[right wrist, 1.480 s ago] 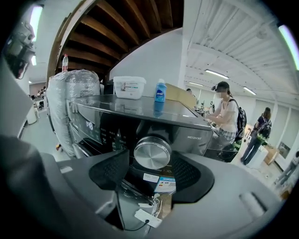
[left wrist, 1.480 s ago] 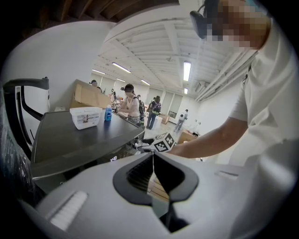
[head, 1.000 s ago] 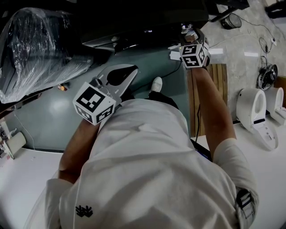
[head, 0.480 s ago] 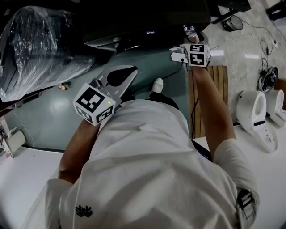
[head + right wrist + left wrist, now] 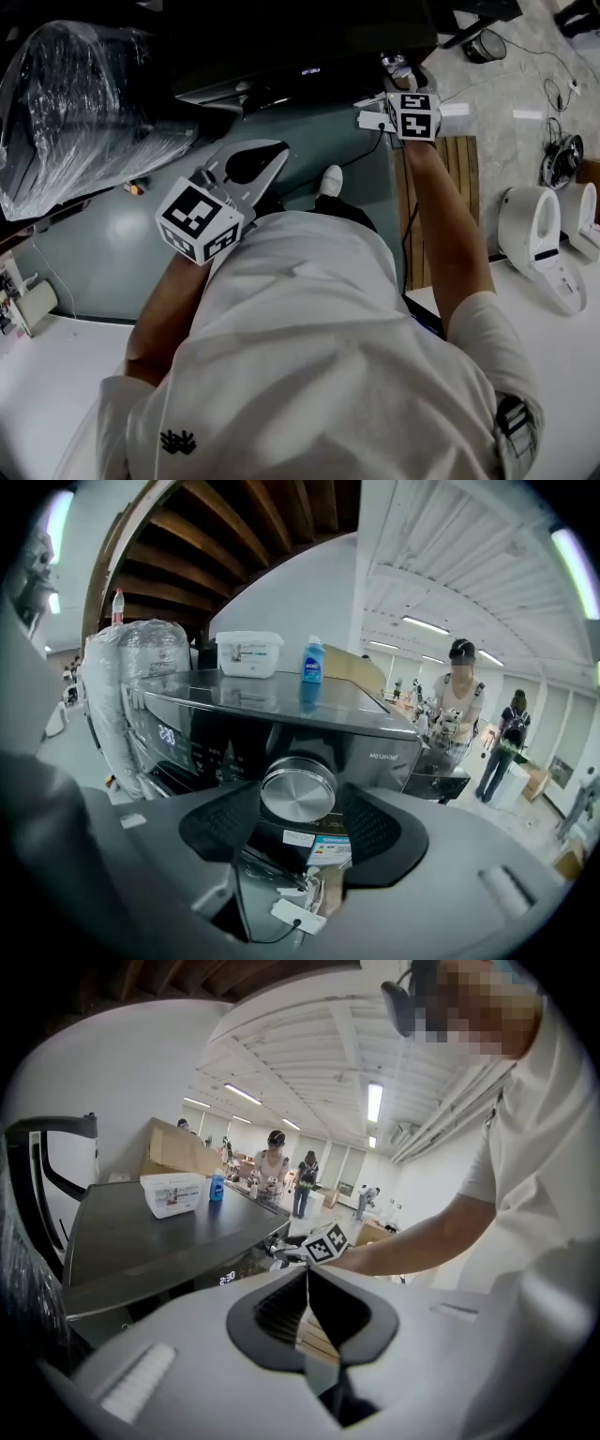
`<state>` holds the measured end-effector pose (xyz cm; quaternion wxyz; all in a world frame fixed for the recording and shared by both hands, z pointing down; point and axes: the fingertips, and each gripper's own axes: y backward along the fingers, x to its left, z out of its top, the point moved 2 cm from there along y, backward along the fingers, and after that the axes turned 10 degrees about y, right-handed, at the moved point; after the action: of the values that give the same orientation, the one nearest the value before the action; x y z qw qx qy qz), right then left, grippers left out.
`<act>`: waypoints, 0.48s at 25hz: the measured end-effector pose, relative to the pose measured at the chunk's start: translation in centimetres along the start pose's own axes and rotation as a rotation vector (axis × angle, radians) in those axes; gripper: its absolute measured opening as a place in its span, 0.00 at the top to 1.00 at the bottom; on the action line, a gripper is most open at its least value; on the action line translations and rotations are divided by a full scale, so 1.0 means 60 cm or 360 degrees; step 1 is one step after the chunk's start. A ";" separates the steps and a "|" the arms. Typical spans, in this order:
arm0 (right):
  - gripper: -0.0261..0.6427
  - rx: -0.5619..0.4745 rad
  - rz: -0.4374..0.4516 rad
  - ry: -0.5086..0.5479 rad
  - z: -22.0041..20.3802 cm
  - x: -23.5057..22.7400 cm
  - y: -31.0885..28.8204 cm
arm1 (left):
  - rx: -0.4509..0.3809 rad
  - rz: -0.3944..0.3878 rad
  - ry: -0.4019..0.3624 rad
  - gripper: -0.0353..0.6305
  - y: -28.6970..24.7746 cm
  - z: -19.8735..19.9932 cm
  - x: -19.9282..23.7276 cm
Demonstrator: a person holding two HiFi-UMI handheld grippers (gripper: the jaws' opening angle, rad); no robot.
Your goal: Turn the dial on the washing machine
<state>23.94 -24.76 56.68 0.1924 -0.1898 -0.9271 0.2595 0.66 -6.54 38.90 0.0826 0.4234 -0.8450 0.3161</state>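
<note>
Right gripper view has the dial (image 5: pixel 298 794) dead centre on the washing machine (image 5: pixel 384 752) front panel. The right gripper (image 5: pixel 298 787) is spread wide, and its fingers (image 5: pixel 220 822) seem pressed to the rim at 9 and 3 o'clock. I'd say the turning step is in hand; next comes a wrist roll while keeping the squeeze. At 10 o'clock in the head view, the left gripper (image 5: pixel 258 159) hangs idle, fingers together on nothing.

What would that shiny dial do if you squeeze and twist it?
The dial looks like smooth polished metal, so it might slip, though the ribbed pads should help. It looks hard, so probably won't squash. Fixed to the washer, it likely just spins in place.
</note>
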 end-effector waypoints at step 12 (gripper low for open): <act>0.57 0.0039 -0.0037 0.0477 -0.004 0.025 -0.005 | -0.0005 -0.0004 0.0000 0.86 -0.002 0.001 -0.005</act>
<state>22.71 -24.25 57.45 0.3339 -0.2132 -0.8870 0.2372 0.93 -6.43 38.81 0.0837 0.4244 -0.8449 0.3145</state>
